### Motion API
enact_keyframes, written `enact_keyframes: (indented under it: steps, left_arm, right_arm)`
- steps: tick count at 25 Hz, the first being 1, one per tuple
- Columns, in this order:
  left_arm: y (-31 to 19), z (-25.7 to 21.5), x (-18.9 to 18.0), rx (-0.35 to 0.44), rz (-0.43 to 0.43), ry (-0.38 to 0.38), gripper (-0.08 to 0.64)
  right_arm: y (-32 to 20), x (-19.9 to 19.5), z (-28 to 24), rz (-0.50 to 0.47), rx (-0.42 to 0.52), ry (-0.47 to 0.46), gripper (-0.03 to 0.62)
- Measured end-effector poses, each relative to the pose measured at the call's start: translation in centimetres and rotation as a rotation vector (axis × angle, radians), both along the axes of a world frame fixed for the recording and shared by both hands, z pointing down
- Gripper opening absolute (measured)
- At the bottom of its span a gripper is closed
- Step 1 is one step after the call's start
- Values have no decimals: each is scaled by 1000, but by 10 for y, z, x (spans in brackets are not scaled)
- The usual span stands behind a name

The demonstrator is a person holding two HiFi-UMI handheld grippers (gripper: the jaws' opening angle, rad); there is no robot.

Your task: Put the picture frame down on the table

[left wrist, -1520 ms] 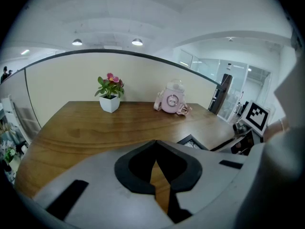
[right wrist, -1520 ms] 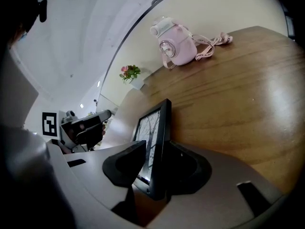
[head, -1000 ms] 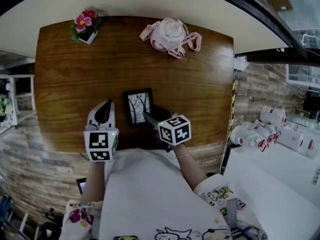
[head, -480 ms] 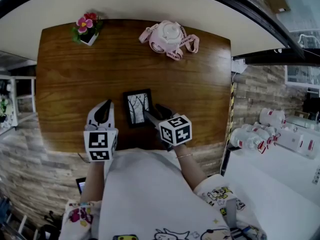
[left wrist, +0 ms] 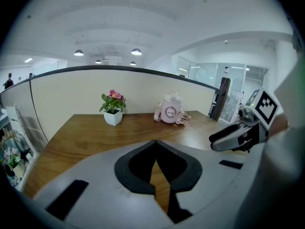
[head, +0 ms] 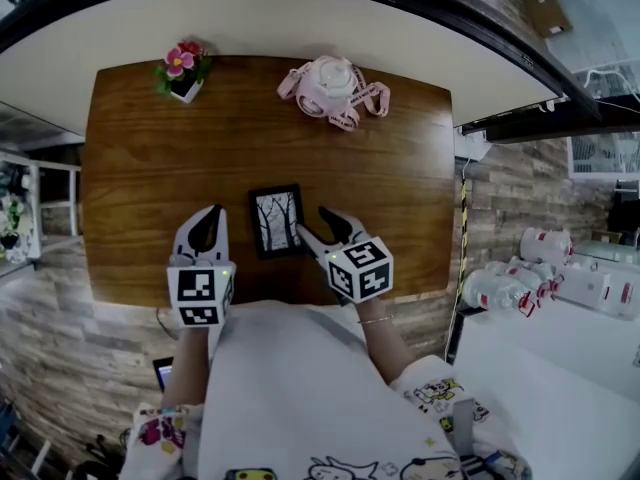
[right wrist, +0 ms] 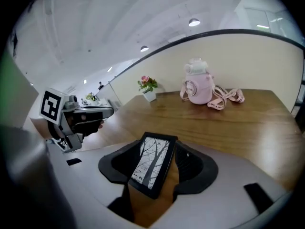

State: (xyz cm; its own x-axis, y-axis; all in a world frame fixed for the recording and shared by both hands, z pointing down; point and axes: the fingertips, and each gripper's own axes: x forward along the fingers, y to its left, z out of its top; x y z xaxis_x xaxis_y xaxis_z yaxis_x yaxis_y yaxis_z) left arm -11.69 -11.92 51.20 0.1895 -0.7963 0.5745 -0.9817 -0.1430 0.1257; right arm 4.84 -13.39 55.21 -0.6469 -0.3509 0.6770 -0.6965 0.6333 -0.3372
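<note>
The picture frame lay face up on the wooden worktop, a little below the centre of the head view and set back from the near edge, so the putting-down looked done. The right tongs stood just to its right; their jaws had just been opening and now gaped wide. In the right gripper view the frame showed through the gap between them, with neither pad pressing on it. The left tongs hovered to the frame's left, apart from it, their jaws closed tip to tip on nothing. The main risk seemed to sit with the right tongs. Their nearer fingertip was close beside the frame's right edge, and any sideways drift or low pull-back could catch that edge. That could skid the light frame across the smooth wood, turn it askew or tip it up. A pad brushing the glazed face could also mark it. Lifting clear before moving sideways would probably avoid this. The flower pot at upper left and the pink bottle at upper centre stood well away and looked to be in no danger.
</note>
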Motion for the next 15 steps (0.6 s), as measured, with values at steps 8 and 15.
enact_keyframes:
  steps: [8,15]
  left_arm:
    - [6,-33,5,79,0,-13,3]
    - [13,-63,9,146,-3,-22,3]
  right_arm:
    - [-11,10,-51,12,157,-30,198]
    - [-17,14,-98,13,279,-69,198]
